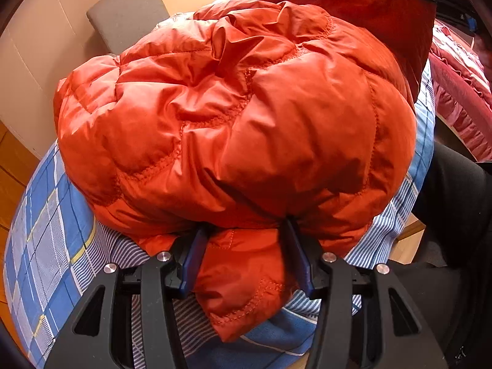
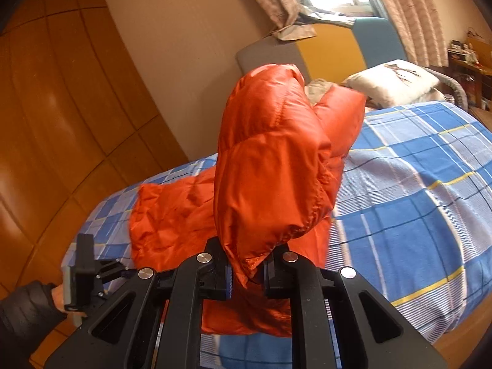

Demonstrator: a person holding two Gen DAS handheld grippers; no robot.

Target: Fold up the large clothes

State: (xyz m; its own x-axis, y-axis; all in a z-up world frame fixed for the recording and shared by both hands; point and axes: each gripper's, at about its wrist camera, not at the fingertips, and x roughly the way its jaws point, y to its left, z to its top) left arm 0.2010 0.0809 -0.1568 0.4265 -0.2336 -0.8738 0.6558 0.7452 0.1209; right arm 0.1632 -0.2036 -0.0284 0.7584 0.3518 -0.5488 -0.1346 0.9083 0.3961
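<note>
Left wrist view showed the left gripper (image 1: 246,258) clamped on the puffy orange quilted jacket (image 1: 233,117); at one o'clock, the right gripper (image 2: 246,273) pinched its lifted part. No readable writing.

**Hidden and cut off**

Left gripper (image 1: 246,258) fingertips buried under the orange down jacket (image 1: 240,117). Jacket's lifted part cropped at the top edge. Right gripper (image 2: 247,273) pads mostly masked by the pinched fold. Small clutter on the far shelf (image 2: 467,52) too tiny to identify.
</note>
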